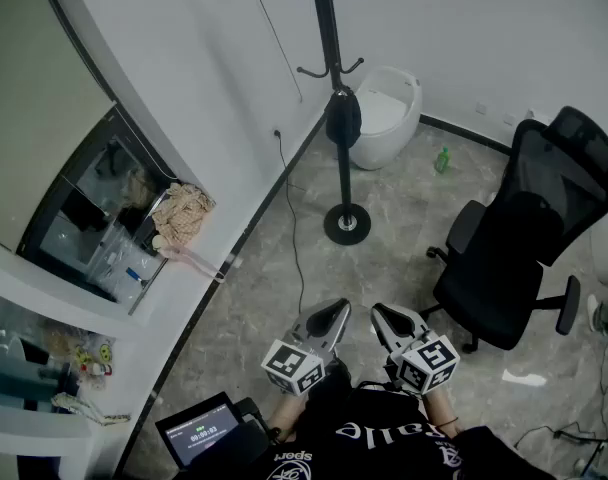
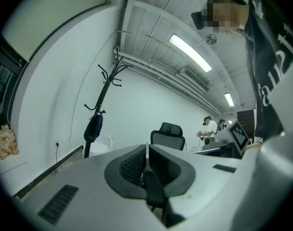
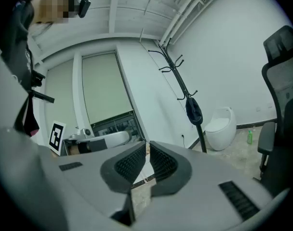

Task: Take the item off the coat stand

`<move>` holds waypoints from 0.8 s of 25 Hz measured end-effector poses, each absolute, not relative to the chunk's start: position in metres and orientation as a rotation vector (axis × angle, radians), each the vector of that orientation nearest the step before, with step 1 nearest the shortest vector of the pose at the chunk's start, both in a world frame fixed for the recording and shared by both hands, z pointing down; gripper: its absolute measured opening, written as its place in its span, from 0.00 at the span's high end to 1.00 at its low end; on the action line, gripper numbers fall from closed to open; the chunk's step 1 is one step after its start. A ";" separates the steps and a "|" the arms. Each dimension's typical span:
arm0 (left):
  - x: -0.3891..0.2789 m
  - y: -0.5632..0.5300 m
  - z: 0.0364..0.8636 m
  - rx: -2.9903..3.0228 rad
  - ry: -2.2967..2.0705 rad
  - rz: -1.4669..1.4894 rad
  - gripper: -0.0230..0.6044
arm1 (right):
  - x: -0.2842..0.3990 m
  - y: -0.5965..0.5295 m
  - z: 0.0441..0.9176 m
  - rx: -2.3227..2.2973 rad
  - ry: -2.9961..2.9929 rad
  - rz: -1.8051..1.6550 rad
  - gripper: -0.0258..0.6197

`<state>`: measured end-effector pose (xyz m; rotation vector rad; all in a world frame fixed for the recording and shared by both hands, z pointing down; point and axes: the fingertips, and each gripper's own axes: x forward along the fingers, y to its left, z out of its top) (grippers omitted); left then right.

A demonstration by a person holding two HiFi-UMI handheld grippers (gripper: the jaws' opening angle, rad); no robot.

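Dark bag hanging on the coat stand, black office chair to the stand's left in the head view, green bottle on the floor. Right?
No. The black office chair stands to the right of the coat stand, not its left, as the head view shows. The dark bag does hang on the stand, and the green bottle is on the floor.

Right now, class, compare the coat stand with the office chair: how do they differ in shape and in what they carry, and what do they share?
The coat stand is a thin, tall pole on a round base; the office chair is broad, with armrests. The coat stand has a dark item hanging on it; the office chair carries nothing that shows. Both are black and upright.
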<state>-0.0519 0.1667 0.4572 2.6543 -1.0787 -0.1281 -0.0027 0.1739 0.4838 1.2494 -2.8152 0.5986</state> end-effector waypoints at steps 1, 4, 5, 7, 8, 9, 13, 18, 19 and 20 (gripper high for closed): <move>-0.058 0.159 0.454 2.662 -1.076 -0.114 0.96 | -0.009 0.166 0.483 1.253 -2.818 0.602 0.91; -0.077 0.135 0.445 2.679 -1.070 -0.091 0.96 | -0.028 0.143 0.477 1.267 -2.828 0.617 0.91; -0.083 0.127 0.444 2.682 -1.068 -0.093 0.96 | -0.034 0.135 0.474 1.272 -2.834 0.625 0.91; -0.095 0.113 0.441 2.686 -1.062 -0.107 0.96 | -0.047 0.121 0.469 1.283 -2.841 0.631 0.91; -0.101 0.106 0.440 2.687 -1.058 -0.117 0.96 | -0.052 0.114 0.467 1.288 -2.839 0.626 0.91; -0.107 0.100 0.438 2.689 -1.054 -0.124 0.96 | -0.057 0.107 0.467 1.291 -2.833 0.617 0.91; -0.130 0.081 0.435 2.700 -1.045 -0.124 0.96 | -0.077 0.088 0.470 1.306 -2.811 0.605 0.91; -0.155 0.063 0.445 2.678 -1.032 -0.117 0.96 | -0.098 0.075 0.479 1.328 -2.789 0.644 0.91; -0.159 0.061 0.447 2.672 -1.031 -0.116 0.95 | -0.101 0.073 0.481 1.326 -2.783 0.644 0.91; -0.162 0.059 0.450 2.667 -1.029 -0.114 0.95 | -0.103 0.071 0.482 1.324 -2.779 0.642 0.91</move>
